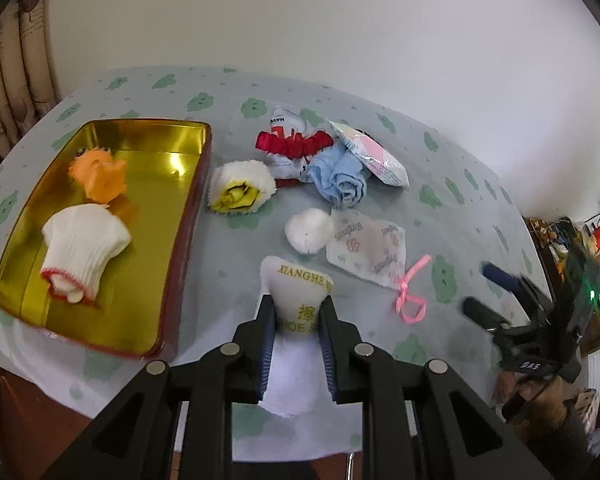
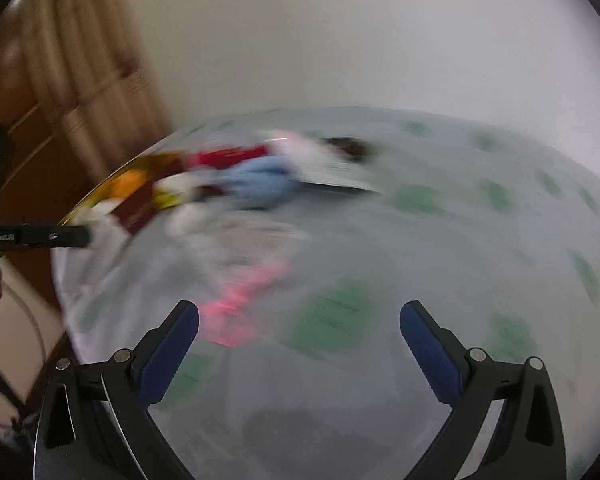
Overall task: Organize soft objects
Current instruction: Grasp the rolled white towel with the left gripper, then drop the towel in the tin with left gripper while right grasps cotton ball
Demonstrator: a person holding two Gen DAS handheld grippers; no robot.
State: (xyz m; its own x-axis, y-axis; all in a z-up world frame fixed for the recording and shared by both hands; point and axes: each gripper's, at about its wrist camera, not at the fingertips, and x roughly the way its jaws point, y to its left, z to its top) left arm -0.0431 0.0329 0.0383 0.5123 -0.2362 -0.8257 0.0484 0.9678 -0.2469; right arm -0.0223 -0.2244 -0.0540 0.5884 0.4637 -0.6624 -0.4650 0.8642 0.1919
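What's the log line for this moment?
left gripper: shut on white pouch | right gripper: open, empty | gold tin: two items

both grippers are showing black plastic frames with round silver screws at the joints. the left gripper [image 1: 296, 320] is wearing ribbed blue pads; the right gripper [image 2: 299, 322] is showing smooth dark-blue pads [image 2: 428, 354], and a green light is glowing on its body.

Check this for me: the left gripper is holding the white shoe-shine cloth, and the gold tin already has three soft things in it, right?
Not three: the left wrist view shows two in the gold tin, an orange cloth and a white glove. The left gripper does hold the white cloth.
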